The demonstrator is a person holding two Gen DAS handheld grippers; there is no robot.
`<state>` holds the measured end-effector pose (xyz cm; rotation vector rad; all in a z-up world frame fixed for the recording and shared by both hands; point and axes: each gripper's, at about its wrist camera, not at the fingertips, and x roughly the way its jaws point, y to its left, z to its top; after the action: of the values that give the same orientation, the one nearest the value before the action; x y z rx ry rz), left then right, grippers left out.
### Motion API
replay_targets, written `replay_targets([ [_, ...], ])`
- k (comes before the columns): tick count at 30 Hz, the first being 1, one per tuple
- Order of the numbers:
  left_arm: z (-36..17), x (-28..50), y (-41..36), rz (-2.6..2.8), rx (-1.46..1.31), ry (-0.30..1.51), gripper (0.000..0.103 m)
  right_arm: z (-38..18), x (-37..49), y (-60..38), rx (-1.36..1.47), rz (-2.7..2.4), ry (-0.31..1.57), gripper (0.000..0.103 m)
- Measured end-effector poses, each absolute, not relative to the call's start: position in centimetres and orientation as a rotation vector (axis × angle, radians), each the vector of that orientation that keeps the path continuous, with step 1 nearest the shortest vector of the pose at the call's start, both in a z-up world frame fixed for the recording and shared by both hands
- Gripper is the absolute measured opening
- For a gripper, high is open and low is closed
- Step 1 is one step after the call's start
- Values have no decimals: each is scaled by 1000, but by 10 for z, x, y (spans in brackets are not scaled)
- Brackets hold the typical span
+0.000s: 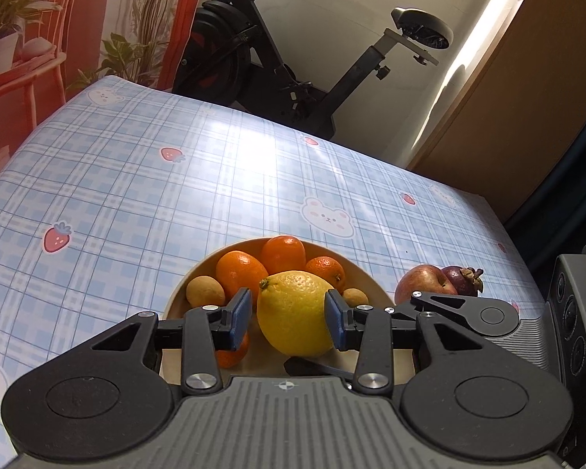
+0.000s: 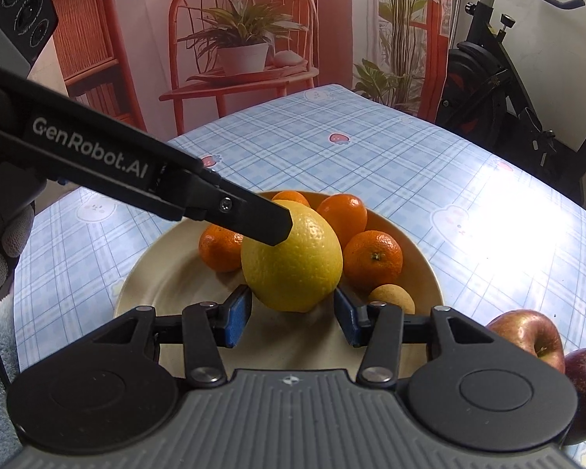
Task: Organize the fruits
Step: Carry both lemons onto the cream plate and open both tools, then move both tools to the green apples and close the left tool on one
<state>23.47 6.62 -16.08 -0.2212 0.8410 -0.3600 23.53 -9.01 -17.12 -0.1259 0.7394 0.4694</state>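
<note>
Two grippers are working over one plate (image 2: 144,281) on a blue checked tablecloth (image 1: 136,179). The plate is holding a lemon (image 2: 293,258), several mandarins (image 2: 373,260) and a couple of small tan fruits (image 1: 205,292).

The left gripper (image 1: 289,318) is closing its blue pads on the lemon. In the left wrist view the right-hand pad is lying against the rind; the other pad is standing at the lemon's edge, and contact there cannot be confirmed. In the right wrist view one black finger of this gripper is pressing on the lemon's upper left side. The lemon appears to be sitting on the plate among the mandarins, held at its flanks.

The right gripper (image 2: 293,318) is hovering just in front of the lemon with its jaws part open. Its pads are standing clear of the rind on both sides, and nothing is held.

An apple (image 2: 527,334) and a dark purple fruit (image 2: 584,391) are lying on the cloth just beside the plate, touching each other, to the right.

Judged step: the lemon is being placed on, or taken from, the plate; which one the views are not settling. The two loose fruits are remaining unsorted.

Next move, as a judgement: the left gripper is needing either a firm two-sided hold before lifting or a full release and a straight retreat, so that the round fruit is not rolling into the mandarins. The right gripper is best placed for the apple.
</note>
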Motion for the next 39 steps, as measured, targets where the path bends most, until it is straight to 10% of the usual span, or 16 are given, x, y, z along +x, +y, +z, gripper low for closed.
replay_targets([
  [39,-141,180,-65,-470,-22,728,42,-161,95,-251,106,242,562,50],
])
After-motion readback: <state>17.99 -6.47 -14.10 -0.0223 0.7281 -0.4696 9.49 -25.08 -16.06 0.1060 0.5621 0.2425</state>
